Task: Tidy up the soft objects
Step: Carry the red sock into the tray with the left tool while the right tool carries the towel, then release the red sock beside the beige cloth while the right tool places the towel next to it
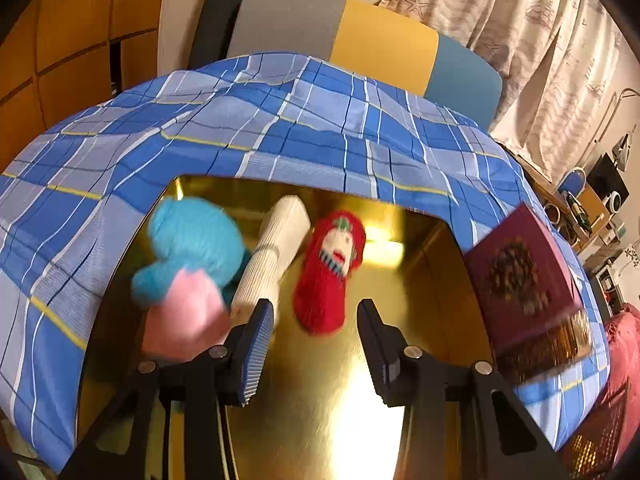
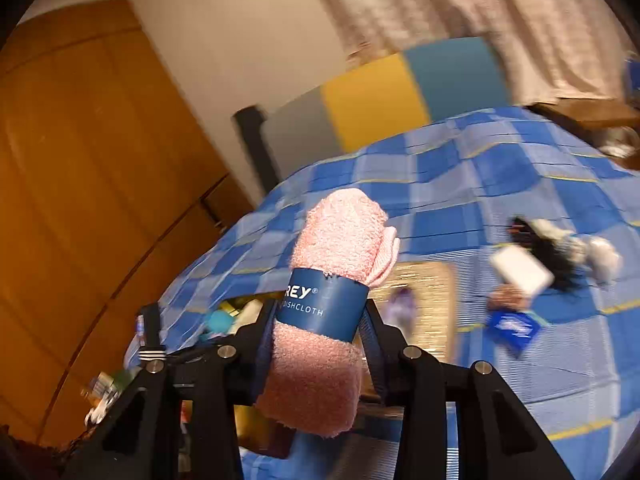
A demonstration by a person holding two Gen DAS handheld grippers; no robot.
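In the left wrist view a gold tray (image 1: 416, 280) lies on the blue plaid bedspread (image 1: 280, 128). In it are a blue plush toy (image 1: 192, 244), a pink soft piece (image 1: 188, 316), a white ribbed roll (image 1: 276, 252) and a red knitted doll (image 1: 332, 272). My left gripper (image 1: 316, 344) is open and empty just above the tray, near the red doll. In the right wrist view my right gripper (image 2: 320, 336) is shut on a rolled pink dishcloth (image 2: 340, 240) with a blue paper band, held above the bed.
A maroon box (image 1: 520, 280) stands at the tray's right edge. In the right wrist view a woven mat (image 2: 424, 304), a white pad (image 2: 520, 272), a black-and-white soft item (image 2: 560, 252) and a blue packet (image 2: 516, 328) lie on the bedspread. A wooden wardrobe (image 2: 80, 160) is at left.
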